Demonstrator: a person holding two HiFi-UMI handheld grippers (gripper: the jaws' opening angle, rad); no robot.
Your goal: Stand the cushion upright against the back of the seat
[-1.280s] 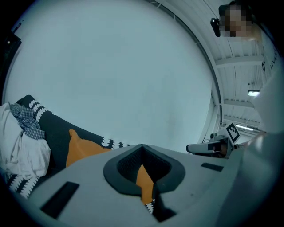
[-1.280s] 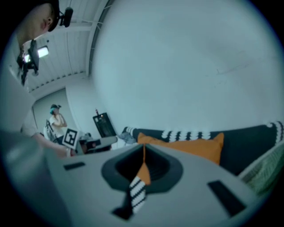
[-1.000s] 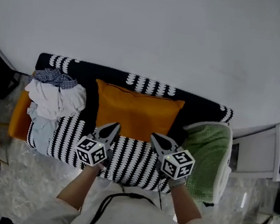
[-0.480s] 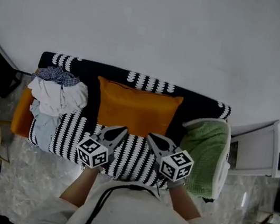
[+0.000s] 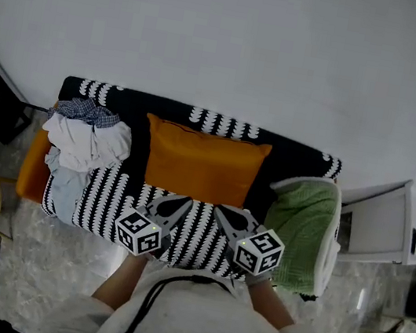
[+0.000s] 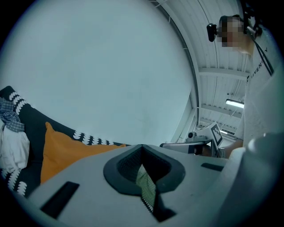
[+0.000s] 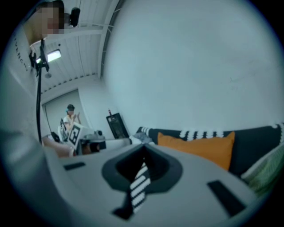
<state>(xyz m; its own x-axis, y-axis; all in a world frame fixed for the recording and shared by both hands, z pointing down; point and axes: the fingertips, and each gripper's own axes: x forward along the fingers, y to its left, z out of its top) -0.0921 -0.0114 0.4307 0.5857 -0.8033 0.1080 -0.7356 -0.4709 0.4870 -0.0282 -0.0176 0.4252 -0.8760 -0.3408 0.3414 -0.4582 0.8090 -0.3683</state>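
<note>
At the middle of the sofa (image 5: 74,89), the orange cushion (image 5: 202,161) stands upright against the black back (image 5: 297,160), its lower edge on the patterned seat (image 5: 106,200). At the cushion's 6 o'clock, apart from it, hover the left hand-held gripper (image 5: 185,200) and the right hand-held gripper (image 5: 219,209), tips near each other, each with its jaws pressed together. A heap of clothes (image 5: 85,140) lies at the cushion's 9 o'clock. A green blanket (image 5: 302,226) drapes the sofa's end at 3 o'clock.
</note>
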